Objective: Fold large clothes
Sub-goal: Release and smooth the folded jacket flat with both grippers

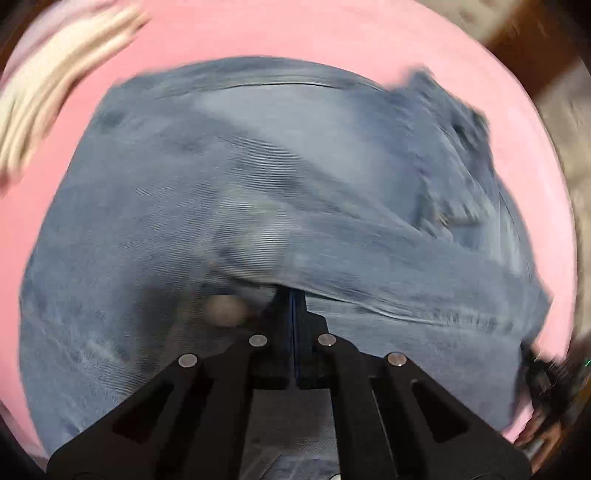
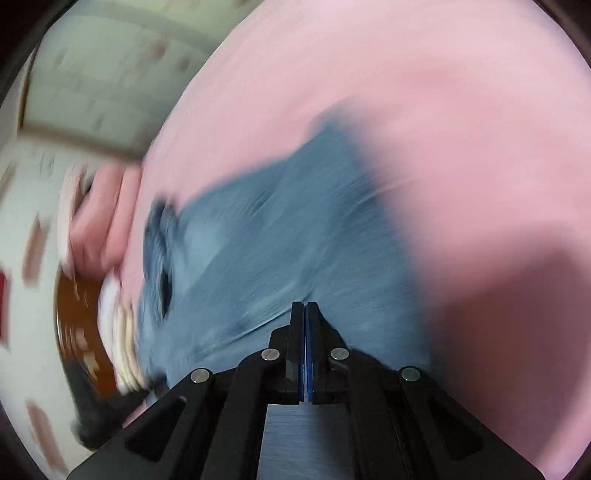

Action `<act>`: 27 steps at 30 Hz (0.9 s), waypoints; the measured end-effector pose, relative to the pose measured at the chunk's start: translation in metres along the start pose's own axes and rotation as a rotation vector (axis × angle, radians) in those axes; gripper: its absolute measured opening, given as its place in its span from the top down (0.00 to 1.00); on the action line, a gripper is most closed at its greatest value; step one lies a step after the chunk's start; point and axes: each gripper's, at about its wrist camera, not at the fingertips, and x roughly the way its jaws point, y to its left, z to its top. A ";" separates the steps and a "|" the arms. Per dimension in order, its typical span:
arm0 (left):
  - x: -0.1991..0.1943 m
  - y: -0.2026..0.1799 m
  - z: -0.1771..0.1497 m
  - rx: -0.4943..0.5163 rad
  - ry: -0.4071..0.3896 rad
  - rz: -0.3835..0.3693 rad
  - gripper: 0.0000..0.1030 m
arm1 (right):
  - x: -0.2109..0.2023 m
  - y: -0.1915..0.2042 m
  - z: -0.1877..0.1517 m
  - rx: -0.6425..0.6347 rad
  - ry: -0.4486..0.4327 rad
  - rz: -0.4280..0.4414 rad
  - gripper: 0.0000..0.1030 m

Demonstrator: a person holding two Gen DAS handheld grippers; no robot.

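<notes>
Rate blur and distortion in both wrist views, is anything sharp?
Left wrist: jeans and pink sheet streaked; only left gripper crisp; fisheye curves the edges. Right wrist: heavier smear across jeans and sheet; right gripper sharp.

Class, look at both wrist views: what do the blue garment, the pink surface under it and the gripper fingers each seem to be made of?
Blue garment: looks like denim, faded blue with a ribbed weave, stitched seams and a frayed edge. Pink surface: probably soft matte cloth, like a sheet; blur hides its weave. Left gripper fingers: likely rigid matte black plastic, with round metal pin heads; same on the right gripper.
</notes>
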 end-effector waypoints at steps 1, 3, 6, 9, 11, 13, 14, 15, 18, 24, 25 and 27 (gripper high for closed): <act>-0.002 0.010 0.000 -0.054 0.006 -0.049 0.99 | -0.013 -0.013 0.006 -0.007 -0.034 -0.079 1.00; -0.006 0.010 -0.004 -0.064 0.006 -0.042 0.99 | -0.028 -0.016 0.008 -0.038 -0.060 -0.175 1.00; -0.017 0.003 -0.011 -0.048 -0.002 0.028 0.99 | -0.054 -0.023 0.015 -0.053 -0.063 -0.217 1.00; -0.040 0.006 -0.024 -0.085 -0.008 0.039 0.98 | -0.087 -0.020 0.001 -0.059 -0.094 -0.223 0.98; -0.047 0.003 -0.032 -0.078 0.006 0.053 0.92 | -0.087 -0.004 -0.015 -0.071 -0.091 -0.228 0.95; -0.050 0.002 -0.037 -0.060 0.039 0.053 0.85 | -0.079 0.024 -0.033 -0.067 -0.047 -0.214 0.79; -0.051 0.002 -0.044 -0.052 0.065 0.046 0.82 | -0.082 0.026 -0.044 -0.063 -0.017 -0.207 0.73; -0.053 0.004 -0.050 -0.053 0.077 0.047 0.82 | -0.082 0.041 -0.062 -0.064 0.008 -0.201 0.62; -0.056 0.006 -0.072 -0.042 0.116 0.061 0.77 | -0.072 0.063 -0.106 -0.067 0.065 -0.196 0.54; -0.071 0.007 -0.115 0.058 0.132 0.113 0.50 | -0.038 0.103 -0.182 -0.085 0.190 -0.203 0.35; -0.075 0.007 -0.121 0.075 0.140 0.120 0.50 | -0.035 0.108 -0.191 -0.099 0.205 -0.210 0.34; -0.082 0.005 -0.132 0.114 0.153 0.126 0.50 | -0.022 0.121 -0.211 -0.141 0.236 -0.225 0.33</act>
